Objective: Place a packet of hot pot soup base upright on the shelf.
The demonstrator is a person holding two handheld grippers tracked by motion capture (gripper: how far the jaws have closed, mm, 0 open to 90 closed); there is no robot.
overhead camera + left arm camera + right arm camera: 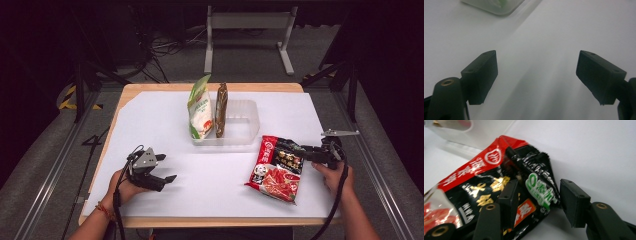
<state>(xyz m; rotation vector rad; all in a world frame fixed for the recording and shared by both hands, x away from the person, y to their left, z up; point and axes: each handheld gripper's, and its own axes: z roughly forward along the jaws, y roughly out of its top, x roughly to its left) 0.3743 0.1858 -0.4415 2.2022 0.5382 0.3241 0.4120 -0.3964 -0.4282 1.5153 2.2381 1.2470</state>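
Observation:
A red and black snack bag (277, 170) lies flat on the white sheet at the front right. My right gripper (300, 152) is at the bag's upper right corner. In the right gripper view that crumpled corner of the bag (474, 187) fills the gap between the jaws of my right gripper (537, 192), touching both, so the gripper is shut on it. My left gripper (168, 167) hovers at the front left, held in a hand. Its jaws stand wide apart in the left gripper view, where my left gripper (536, 65) has bare white sheet between them.
A clear plastic bin (245, 132) stands mid-table, holding an upright green and white bag (200, 110) and a brown packet (221, 110). A corner of the bin (496, 7) lies ahead of the left jaws. The white sheet (150, 120) covers a wooden table.

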